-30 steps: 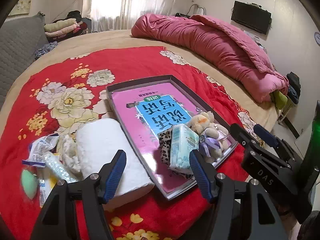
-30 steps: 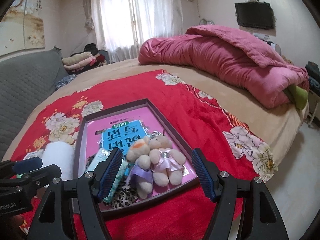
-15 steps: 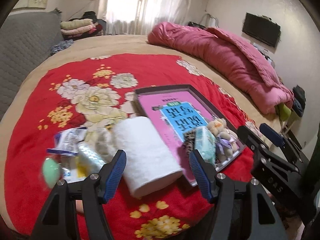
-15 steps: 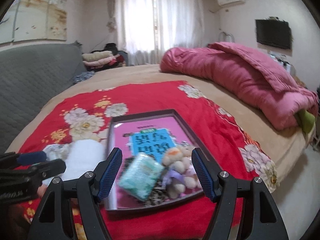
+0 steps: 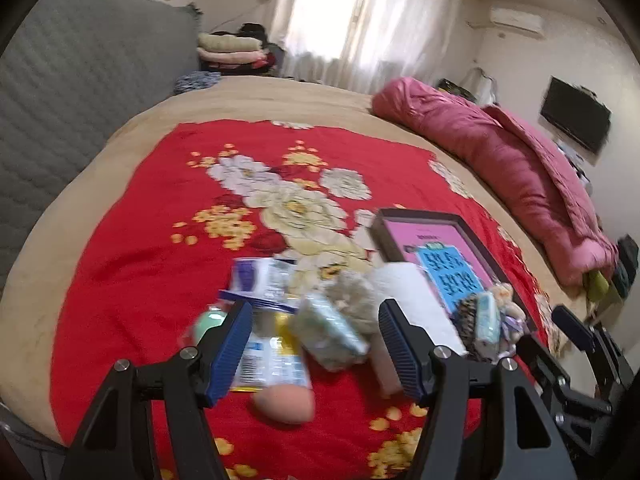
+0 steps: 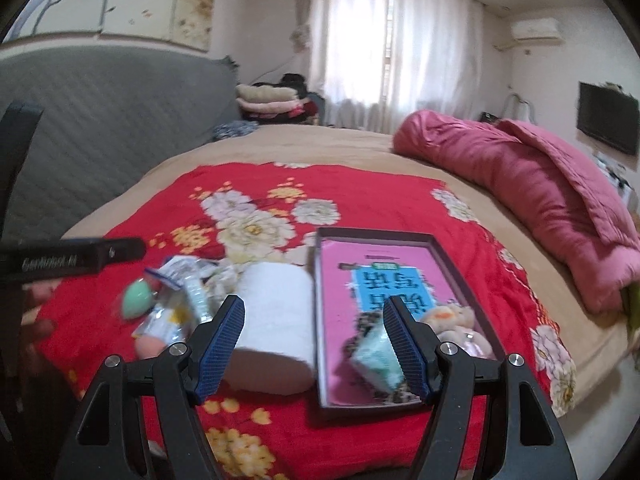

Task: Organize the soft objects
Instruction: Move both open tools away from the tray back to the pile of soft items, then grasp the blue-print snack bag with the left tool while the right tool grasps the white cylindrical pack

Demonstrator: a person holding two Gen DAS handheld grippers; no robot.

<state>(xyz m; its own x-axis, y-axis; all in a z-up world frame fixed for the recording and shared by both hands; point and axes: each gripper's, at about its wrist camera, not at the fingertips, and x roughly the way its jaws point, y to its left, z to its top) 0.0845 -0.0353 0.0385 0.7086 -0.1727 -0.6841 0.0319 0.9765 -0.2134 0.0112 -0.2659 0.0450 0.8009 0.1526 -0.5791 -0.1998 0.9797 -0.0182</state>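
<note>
Loosely heaped soft things lie on the bed's red floral blanket (image 5: 132,240).
Both grippers, left (image 5: 316,344) and right (image 6: 312,344), hover open and empty; white towel roll (image 6: 276,320) beside the flat tray (image 6: 460,264); only the left view shows the peach egg-shaped sponge (image 5: 284,398) whole.

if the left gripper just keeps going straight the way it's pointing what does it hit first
Probably the loose pile on the red blanket: the open left gripper frames a clear tissue pack and a yellow packet. Blur makes depth uncertain.
</note>
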